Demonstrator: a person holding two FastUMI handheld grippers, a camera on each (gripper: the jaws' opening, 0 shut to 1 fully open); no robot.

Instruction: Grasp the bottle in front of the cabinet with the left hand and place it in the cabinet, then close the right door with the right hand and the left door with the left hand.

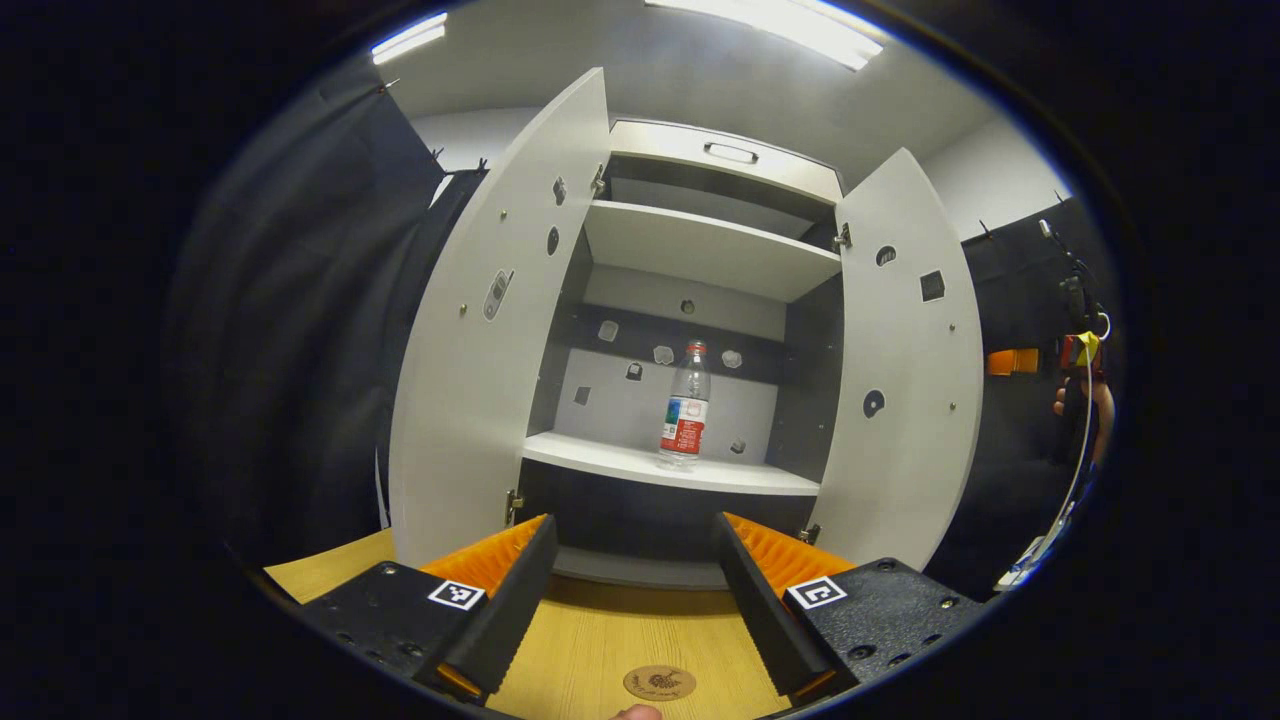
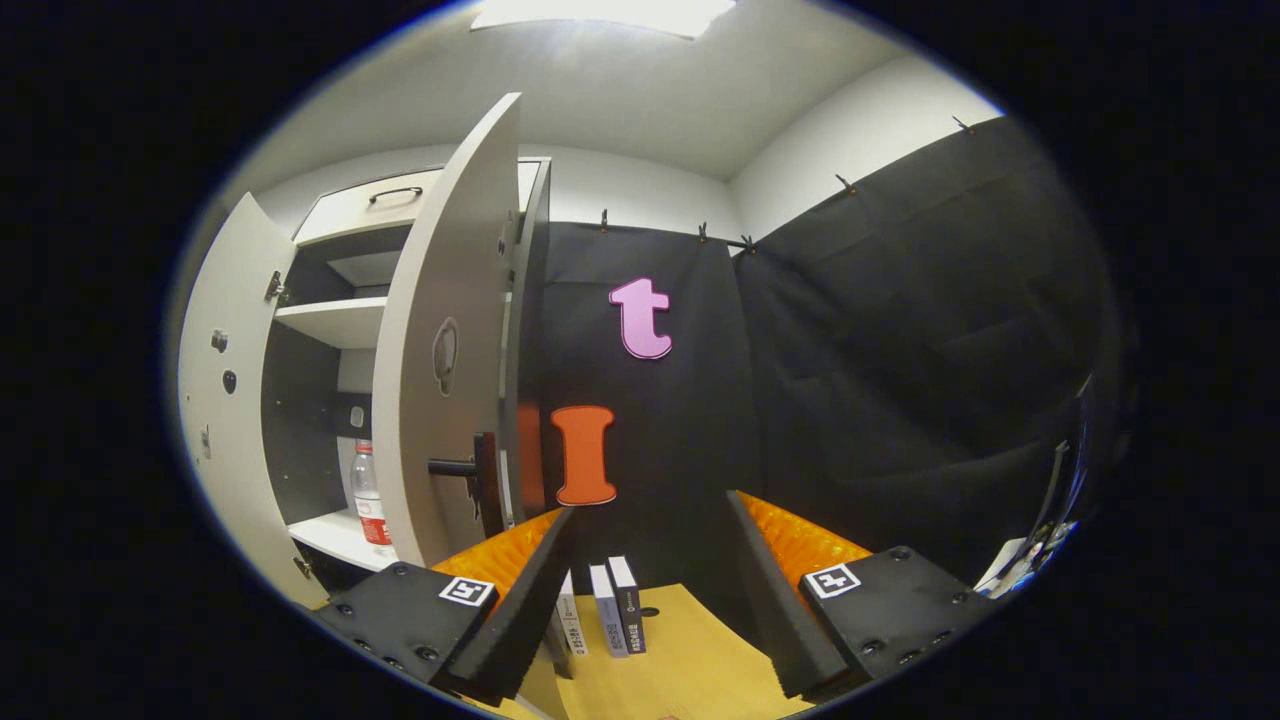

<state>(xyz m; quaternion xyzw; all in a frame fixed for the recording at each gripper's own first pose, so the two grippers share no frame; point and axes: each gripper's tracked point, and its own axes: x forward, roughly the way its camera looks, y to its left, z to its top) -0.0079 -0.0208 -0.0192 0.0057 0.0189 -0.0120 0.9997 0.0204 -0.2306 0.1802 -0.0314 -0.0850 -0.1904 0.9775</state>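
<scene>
Left claw (image 1: 635, 600): spread wide, holding nothing, over the pale wooden desk (image 1: 600, 640).
Right claw (image 2: 650, 600): spread wide, holding nothing, near the right door (image 2: 440, 350).
Doors: the white cabinet (image 1: 700, 250) has both open; left door (image 1: 490, 330).
Clear plastic bottle with red label (image 1: 685, 405): upright on the cabinet's lower shelf (image 1: 620, 462).

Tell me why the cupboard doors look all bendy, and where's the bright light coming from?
Left gripper view: the round lens bows both open doors outward, while the bottle near the middle looks straight and sharp; ceiling lamps glare white. Right gripper view: the right door curves too, under one bright lamp.
</scene>
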